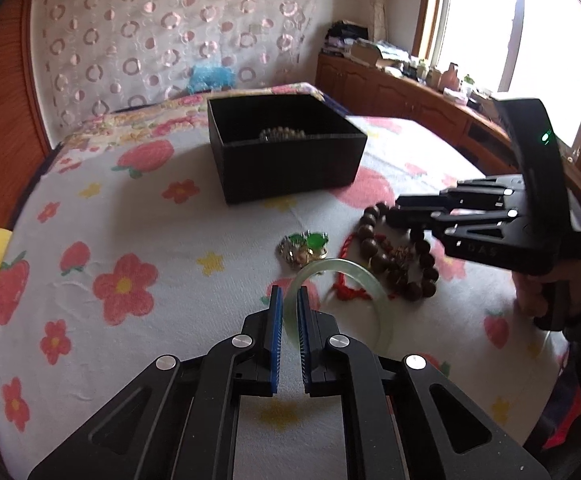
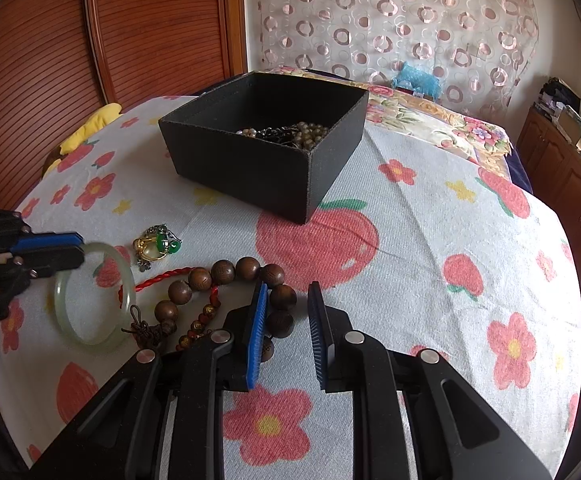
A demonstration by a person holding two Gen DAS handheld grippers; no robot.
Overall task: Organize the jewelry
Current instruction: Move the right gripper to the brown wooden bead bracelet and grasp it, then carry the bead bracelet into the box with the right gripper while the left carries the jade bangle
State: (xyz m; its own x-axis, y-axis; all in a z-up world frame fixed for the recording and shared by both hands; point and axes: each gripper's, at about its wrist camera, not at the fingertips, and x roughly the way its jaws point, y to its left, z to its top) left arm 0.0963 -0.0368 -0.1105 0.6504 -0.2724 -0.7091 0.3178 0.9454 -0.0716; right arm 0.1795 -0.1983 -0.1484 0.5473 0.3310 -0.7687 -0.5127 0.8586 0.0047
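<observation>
Left gripper (image 1: pixel 288 300): blue pads closed across the rim of the bangle (image 1: pixel 370 280), one pad inside the ring, one outside. No earlier view to compare.

Bangle: pale green, translucent, probably jade or glass. Judged rigid, smooth, slippery and liable to chip or crack if dropped. A hold across the rim suited it; a slow lift seemed wise, as the ring might swing on so narrow a grip. It lay on the cloth (image 1: pixel 130 360), near side of the box (image 1: pixel 290 168).

Right gripper (image 2: pixel 286 308): jaws apart, nothing between them, over the beads (image 2: pixel 226 272).

Beads: dark wooden bracelet, jointed and limp, light; best pinched on one bead. Beside the bangle, in front of the box.

Pendant (image 1: pixel 304 246): green stones with gold; small, detail unclear. Between bangle and box.

Box: black, open, already holding some beaded pieces.
</observation>
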